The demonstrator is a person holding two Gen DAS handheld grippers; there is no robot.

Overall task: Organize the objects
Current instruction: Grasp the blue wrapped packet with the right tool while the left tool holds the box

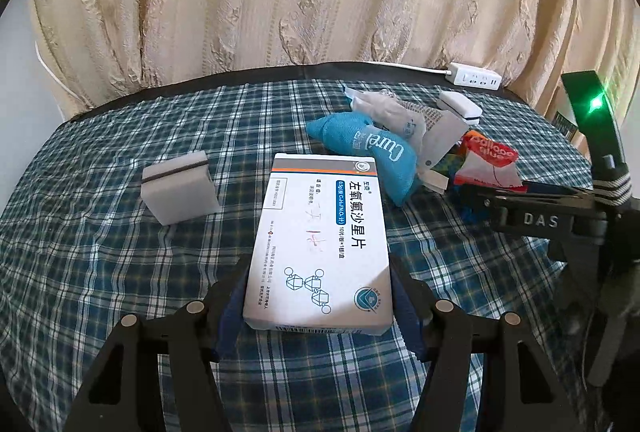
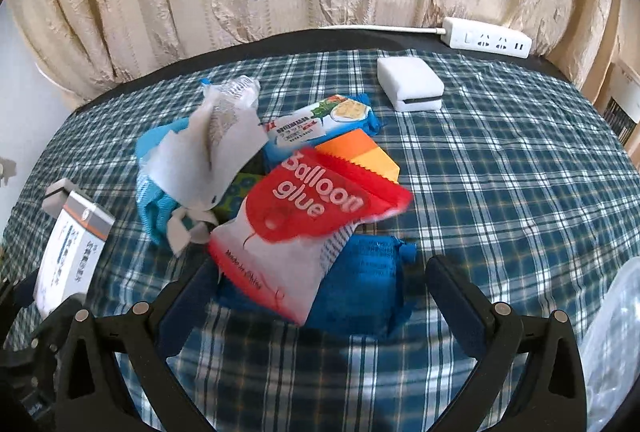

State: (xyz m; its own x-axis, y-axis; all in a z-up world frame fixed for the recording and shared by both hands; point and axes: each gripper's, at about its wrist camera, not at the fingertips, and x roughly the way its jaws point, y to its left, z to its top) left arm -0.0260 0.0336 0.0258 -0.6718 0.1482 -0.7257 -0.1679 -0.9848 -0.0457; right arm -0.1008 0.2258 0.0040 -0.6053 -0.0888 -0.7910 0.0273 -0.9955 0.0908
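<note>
Medicine box at lower centre of frame, clamped between left gripper pads above plaid tablecloth, white sponge at left, right gripper jaws wide around Balloon glue packet and blue pouch, power strip upper right.

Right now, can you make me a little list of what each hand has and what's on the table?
left gripper: shut on the white box
right gripper: open, fingers either side of the red packet
pile: red packet, blue bags, biscuit pack, orange box
sponges: one left of the white box, one behind the pile
cloth: blue plaid
power strip: far edge
</note>
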